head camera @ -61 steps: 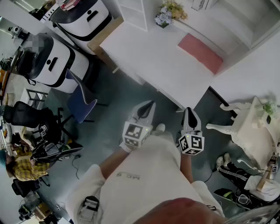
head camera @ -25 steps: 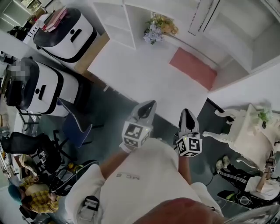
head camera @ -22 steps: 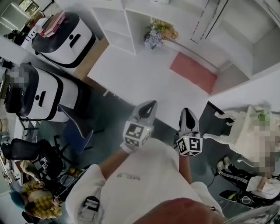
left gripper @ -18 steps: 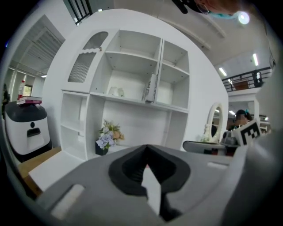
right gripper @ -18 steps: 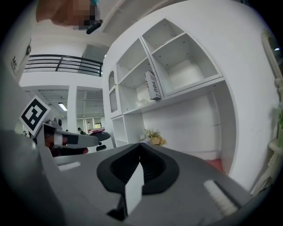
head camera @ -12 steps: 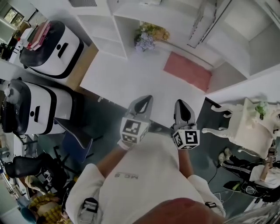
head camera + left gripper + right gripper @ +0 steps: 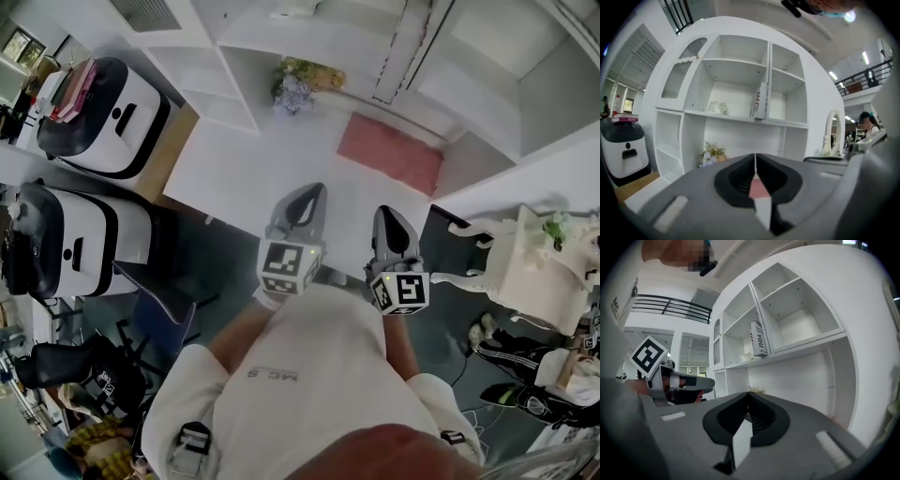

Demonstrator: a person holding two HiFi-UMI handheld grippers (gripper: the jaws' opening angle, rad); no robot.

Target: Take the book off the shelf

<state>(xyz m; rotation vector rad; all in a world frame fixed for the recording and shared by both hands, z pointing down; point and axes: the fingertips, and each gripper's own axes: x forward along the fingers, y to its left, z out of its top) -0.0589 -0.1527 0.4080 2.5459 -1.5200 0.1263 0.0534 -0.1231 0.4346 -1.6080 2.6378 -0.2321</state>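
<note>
A white book (image 7: 760,100) with red lettering stands upright on the middle board of the white shelf unit (image 7: 731,117), against a divider. The right gripper view shows the same book (image 7: 758,338) up and ahead. In the head view my left gripper (image 7: 312,190) and right gripper (image 7: 385,213) are side by side over the near edge of the white desk (image 7: 253,169), well short of the shelf. Both are shut with nothing in them: the left gripper (image 7: 755,156) and the right gripper (image 7: 748,395) each show jaws pressed together.
A pink mat (image 7: 389,153) and a pot of flowers (image 7: 294,82) are on the desk below the shelf. Two white machines (image 7: 103,117) and a blue chair (image 7: 155,319) are on the left. A white ornate dressing table (image 7: 530,267) is on the right.
Both grippers have moved forward from over the floor to over the desk's near edge, towards the shelf. Both stay shut.
</note>
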